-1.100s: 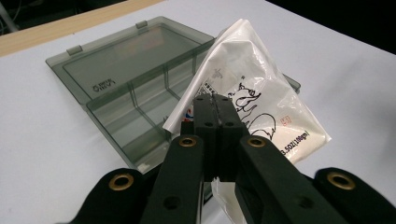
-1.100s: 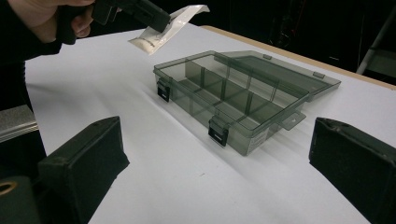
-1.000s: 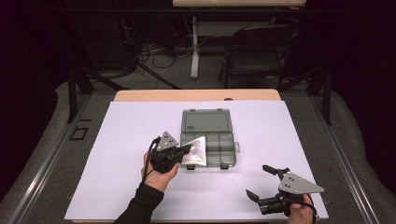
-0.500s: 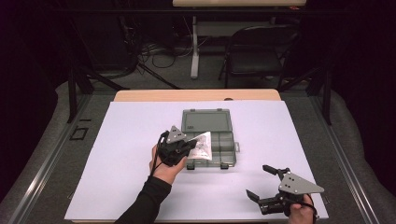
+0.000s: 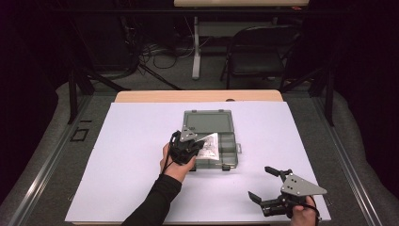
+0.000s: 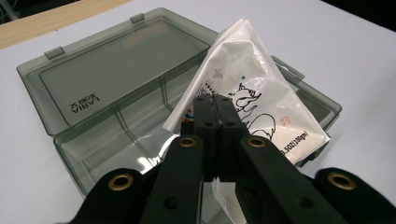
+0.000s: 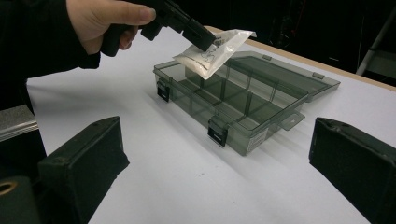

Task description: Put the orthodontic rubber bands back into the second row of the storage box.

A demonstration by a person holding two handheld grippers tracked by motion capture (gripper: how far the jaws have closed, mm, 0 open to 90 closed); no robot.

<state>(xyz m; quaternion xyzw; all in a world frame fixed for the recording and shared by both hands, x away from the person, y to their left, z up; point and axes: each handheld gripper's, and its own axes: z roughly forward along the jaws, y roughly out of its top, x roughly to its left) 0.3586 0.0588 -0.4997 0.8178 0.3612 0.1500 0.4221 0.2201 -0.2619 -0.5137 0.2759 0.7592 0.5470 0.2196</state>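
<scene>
L hand-held gripper (image 6: 215, 100) clamps a white sachet (image 6: 247, 98) by its edge, centre frame, above the open grey compartment box (image 5: 209, 123) w/ R hand-held gripper (image 5: 266, 184) wide & idle lower right; risk: thin-edge pinch slips, or sachet snags a divider.

Worktop (image 5: 141, 141): was covered in white, wooden edge at the far side.
Chair (image 5: 256, 56): stood dark beyond it.
Floor (image 5: 160, 70): grey, cables trailing.
Surroundings: were dim.
</scene>
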